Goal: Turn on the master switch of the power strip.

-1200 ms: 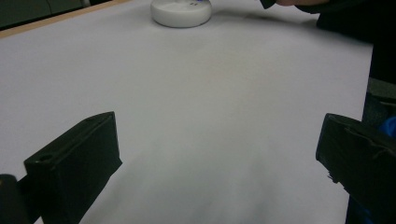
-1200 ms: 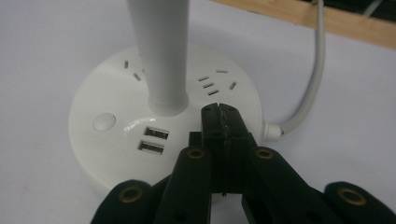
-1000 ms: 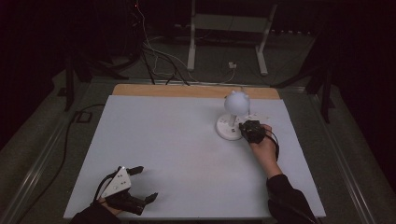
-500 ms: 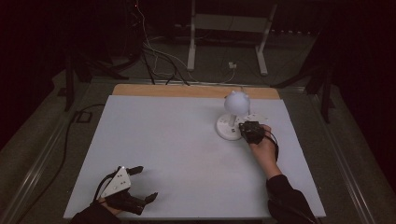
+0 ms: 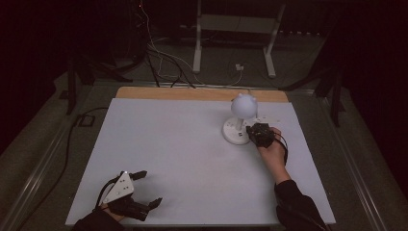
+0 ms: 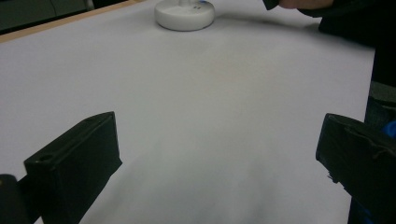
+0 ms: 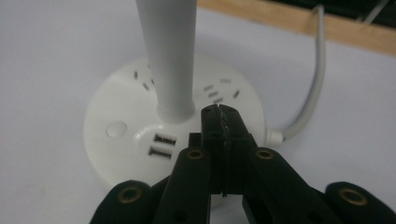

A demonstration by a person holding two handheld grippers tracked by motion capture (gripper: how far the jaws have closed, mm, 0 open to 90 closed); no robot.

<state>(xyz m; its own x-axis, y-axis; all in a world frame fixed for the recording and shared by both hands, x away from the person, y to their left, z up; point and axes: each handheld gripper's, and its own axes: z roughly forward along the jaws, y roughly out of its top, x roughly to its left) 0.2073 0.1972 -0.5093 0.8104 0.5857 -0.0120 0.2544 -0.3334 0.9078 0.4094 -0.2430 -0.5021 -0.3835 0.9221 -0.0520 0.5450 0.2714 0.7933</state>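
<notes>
Two USB slots on lamp base (image 7: 173,135) — no legible writing (small marks only).

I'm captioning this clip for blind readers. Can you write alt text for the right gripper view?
The right gripper, jaws shut, rests its tip over the lamp base beside the white stem. The round base carries USB ports, sockets and a button, and a cord leaves it.

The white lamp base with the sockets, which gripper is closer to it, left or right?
Right. The right gripper has its shut jaws over the lamp base, beside the stem. The left gripper sits open at the table's near left corner, well away.
</notes>
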